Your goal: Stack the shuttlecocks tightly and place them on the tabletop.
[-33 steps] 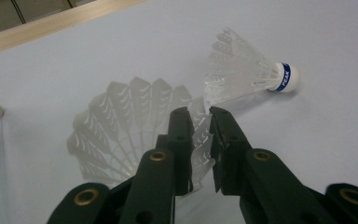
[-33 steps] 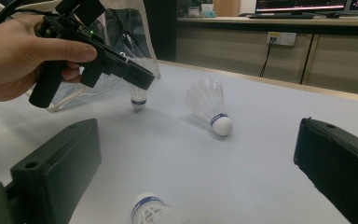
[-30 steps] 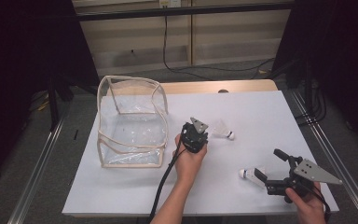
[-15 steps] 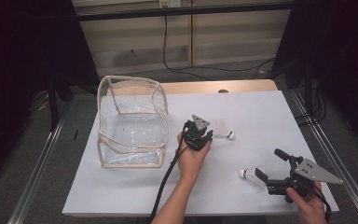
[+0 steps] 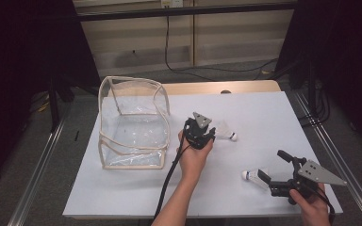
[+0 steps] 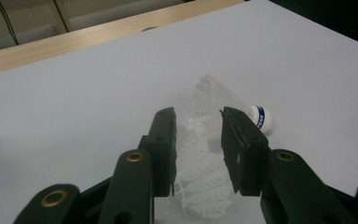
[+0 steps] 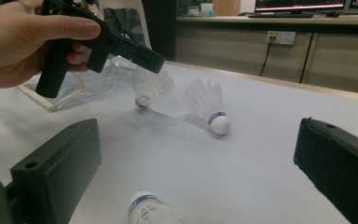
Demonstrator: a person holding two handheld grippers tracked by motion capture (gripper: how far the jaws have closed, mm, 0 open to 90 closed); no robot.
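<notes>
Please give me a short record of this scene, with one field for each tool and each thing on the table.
left tool: jaws have just been opening, first shuttlecock feathers between them
right tool: open, empty
second shuttlecock: lying on table, beyond left tool
third shuttlecock: lying beside right tool
clear bag: table's left side

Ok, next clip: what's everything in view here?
clear bag: one, transparent with beige trim, left part of the table
table: one, white top, wooden strip at the far edge
upright shuttlecock: one, white, cork down, feathers between the left gripper's jaws
far shuttlecock: one, white, blue-banded cork, lying just beyond the left gripper
near shuttlecock: one, white, blue band, lying before the right gripper
left gripper: one, black, table centre, jaws just been opening
right gripper: one, black, near right corner, jaws wide
hands: two, left hand, right hand, near edge
</notes>
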